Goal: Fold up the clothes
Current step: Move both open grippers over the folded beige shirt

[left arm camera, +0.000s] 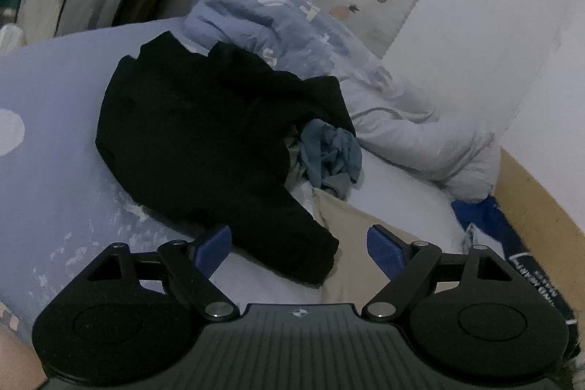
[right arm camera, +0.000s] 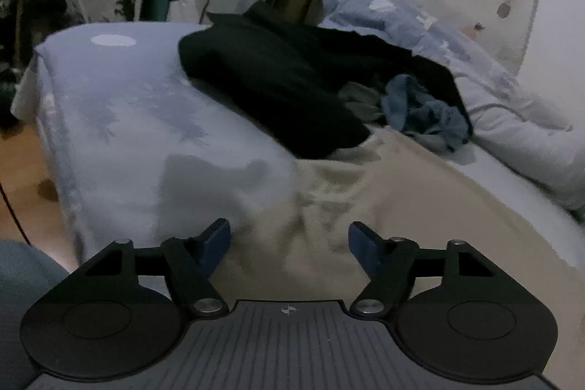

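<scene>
Folding had barely begun: black garment point(left arm camera: 204, 130), blue garment point(left arm camera: 331, 152) and beige cloth point(right arm camera: 329, 207) lay unfolded mid-bed. Left claw point(left arm camera: 298, 249) and right claw point(right arm camera: 289, 243) hovered spread, empty, over their near edges.

Left gripper point(left arm camera: 298, 249): jaws spread wide, blue pads point(left arm camera: 214, 249) apart, nothing clamped between them, tilted downward. Right gripper point(right arm camera: 289, 247): jaws likewise wide, pads point(right arm camera: 215, 245) pressing on nothing, angled downward somewhat steeper
</scene>
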The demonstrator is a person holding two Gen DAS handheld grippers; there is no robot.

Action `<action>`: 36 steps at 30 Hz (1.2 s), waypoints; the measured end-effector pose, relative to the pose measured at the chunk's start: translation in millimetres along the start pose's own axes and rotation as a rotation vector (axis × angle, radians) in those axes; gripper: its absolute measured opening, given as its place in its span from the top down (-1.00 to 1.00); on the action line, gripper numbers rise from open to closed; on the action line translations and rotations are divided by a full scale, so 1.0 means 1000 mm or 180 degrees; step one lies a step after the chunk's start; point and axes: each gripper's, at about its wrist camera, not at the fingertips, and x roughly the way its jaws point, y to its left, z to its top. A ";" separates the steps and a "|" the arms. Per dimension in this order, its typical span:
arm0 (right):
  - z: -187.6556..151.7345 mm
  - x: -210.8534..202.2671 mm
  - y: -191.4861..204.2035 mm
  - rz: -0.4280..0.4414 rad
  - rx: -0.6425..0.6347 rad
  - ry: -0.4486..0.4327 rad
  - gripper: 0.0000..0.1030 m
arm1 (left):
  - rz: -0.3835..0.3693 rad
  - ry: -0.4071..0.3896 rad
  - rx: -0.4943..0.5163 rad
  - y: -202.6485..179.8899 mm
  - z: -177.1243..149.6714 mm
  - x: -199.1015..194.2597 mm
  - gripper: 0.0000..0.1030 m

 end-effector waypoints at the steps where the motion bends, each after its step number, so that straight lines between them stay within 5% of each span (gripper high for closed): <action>1: 0.001 -0.001 0.003 -0.0007 -0.0033 -0.0022 -0.68 | -0.0017 0.0000 0.0000 0.000 -0.001 -0.001 -0.69; 8: -0.026 -0.013 0.027 -0.0095 -0.0470 0.0022 -0.80 | -0.0063 -0.0013 -0.0019 0.006 -0.009 -0.008 -0.69; 16: -0.028 -0.014 0.003 -0.0514 -0.0272 -0.0039 -0.84 | -0.0072 0.0008 -0.0090 0.011 -0.018 -0.007 -0.70; 23: -0.012 0.010 0.002 -0.0326 -0.0306 -0.0206 -0.81 | -0.0134 0.0045 -0.0120 0.004 -0.018 -0.001 -0.70; 25: -0.005 0.018 -0.008 -0.0201 -0.0157 -0.0142 -0.33 | -0.0149 0.0053 -0.0093 0.002 -0.016 0.000 -0.70; 26: -0.003 0.022 -0.015 -0.0207 -0.0069 -0.0059 0.32 | -0.0151 0.0052 -0.0086 0.001 -0.014 0.001 -0.70; 27: -0.001 0.025 -0.025 -0.0195 0.0063 0.0019 0.49 | -0.0152 0.0051 -0.0084 0.000 -0.012 0.002 -0.72; 29: -0.002 0.026 -0.039 -0.0132 0.0245 0.0085 0.74 | -0.0157 0.0046 -0.0093 0.000 -0.008 0.004 -0.74; 36: 0.006 0.002 -0.093 0.0246 0.0934 -0.0070 0.79 | -0.0250 0.0280 -0.0045 -0.018 0.010 0.046 -0.79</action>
